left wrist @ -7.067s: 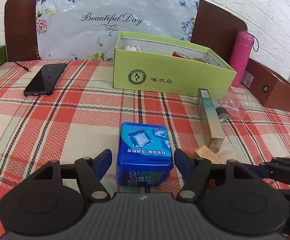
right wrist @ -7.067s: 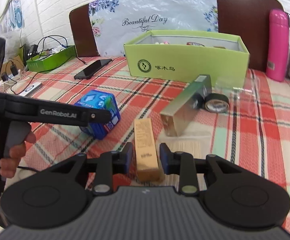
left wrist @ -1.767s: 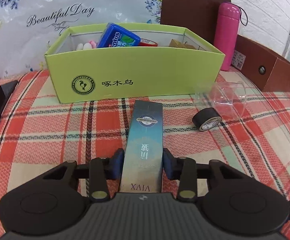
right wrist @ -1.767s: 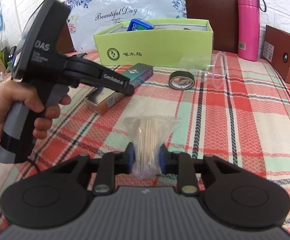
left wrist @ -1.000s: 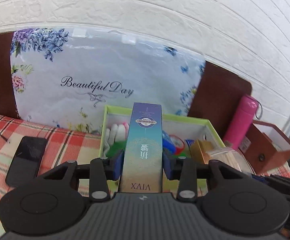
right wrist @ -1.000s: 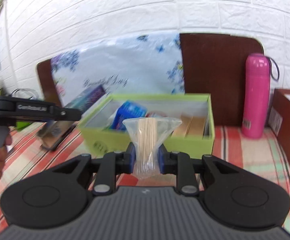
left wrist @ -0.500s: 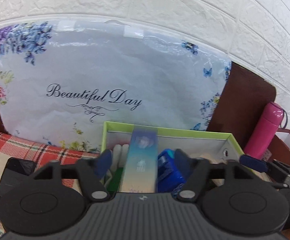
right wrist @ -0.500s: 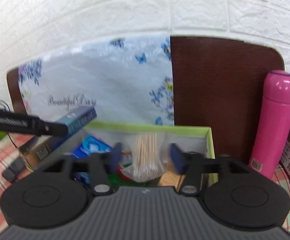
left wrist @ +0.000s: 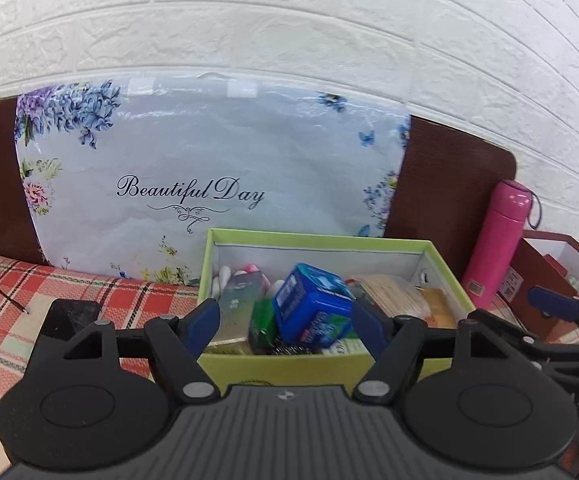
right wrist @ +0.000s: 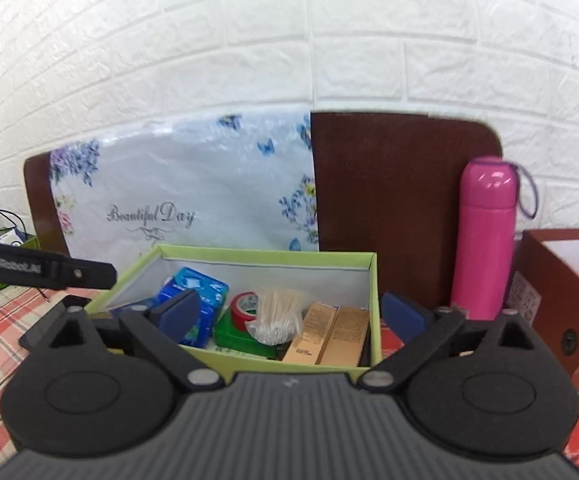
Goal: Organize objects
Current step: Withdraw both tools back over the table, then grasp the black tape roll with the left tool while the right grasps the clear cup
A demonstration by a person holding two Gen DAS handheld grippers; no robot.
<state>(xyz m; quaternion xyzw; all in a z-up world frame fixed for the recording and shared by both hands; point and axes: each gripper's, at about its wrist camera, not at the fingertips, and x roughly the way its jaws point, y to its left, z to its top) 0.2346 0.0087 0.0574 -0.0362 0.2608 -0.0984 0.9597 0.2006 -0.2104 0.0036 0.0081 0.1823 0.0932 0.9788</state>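
While both hand-held grippers hung over the green box (right wrist: 249,362), the drop-off step appeared to be in hand. The left hand-held gripper (left wrist: 285,320) was spread, nothing pinched between its pads. The right hand-held gripper (right wrist: 291,312) was being opened, its jaws wide and nothing pressed by them. The box was placed at the back edge of the checked surface (left wrist: 5,320), against the floral bag (left wrist: 193,168). Inside were seen a blue tub (left wrist: 313,308), a long carton (left wrist: 235,304), a bag of sticks (right wrist: 275,314), red tape (right wrist: 243,308) and two gold cartons (right wrist: 327,334).

Judged from this, the next move would call for both grippers to be drawn back clear of the box rim and turned toward whatever is left outside the box.

By the right view alone the tape and the paired gold cartons were shown plainly, with the left gripper's arm at the left edge. By the left view alone the phone (left wrist: 71,318) beside the box was shown clearly. A pink flask (right wrist: 483,236) and brown box (right wrist: 549,292) were shown in both.
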